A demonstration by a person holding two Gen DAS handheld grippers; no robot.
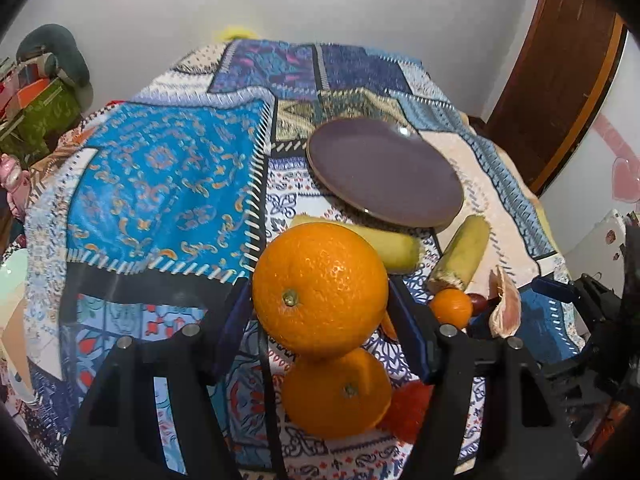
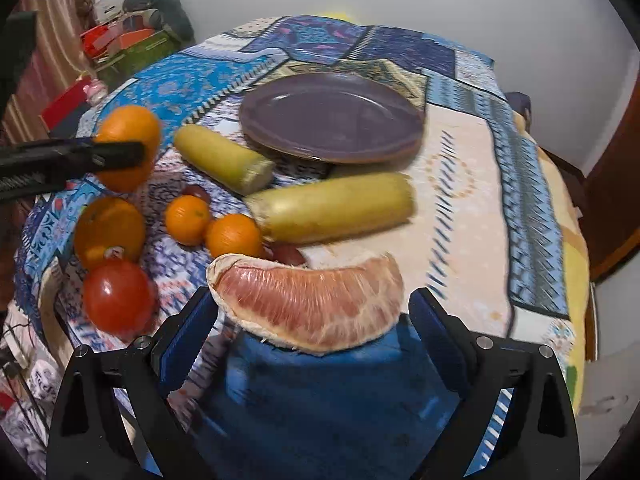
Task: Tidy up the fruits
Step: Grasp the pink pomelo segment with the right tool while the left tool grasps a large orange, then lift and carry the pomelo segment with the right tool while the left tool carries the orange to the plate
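The left gripper (image 1: 320, 300) holds a large orange (image 1: 320, 286) between its two blue-padded fingers, which press on the fruit's left and right flanks; the fruit is lifted above the patchwork tablecloth (image 1: 160, 168), with its stem end facing the camera. Directly under it on the cloth lies a second orange (image 1: 336, 394), and beyond it sits a bare purple plate (image 1: 384, 170), with two yellow-green cylindrical fruits just in front of the plate's near rim. In the right wrist view, the right gripper (image 2: 314, 316) stands spread wide, its fingers on either side of a pink pomelo segment (image 2: 308, 304) lying on the cloth; whether the pads touch the segment cannot be told. Left of the segment rest a red tomato-like fruit (image 2: 118, 296), two small mandarins (image 2: 188, 218) side by side, and an orange behind the red fruit. The same view shows the left gripper's finger across the held orange at the upper left, well apart from the plate.
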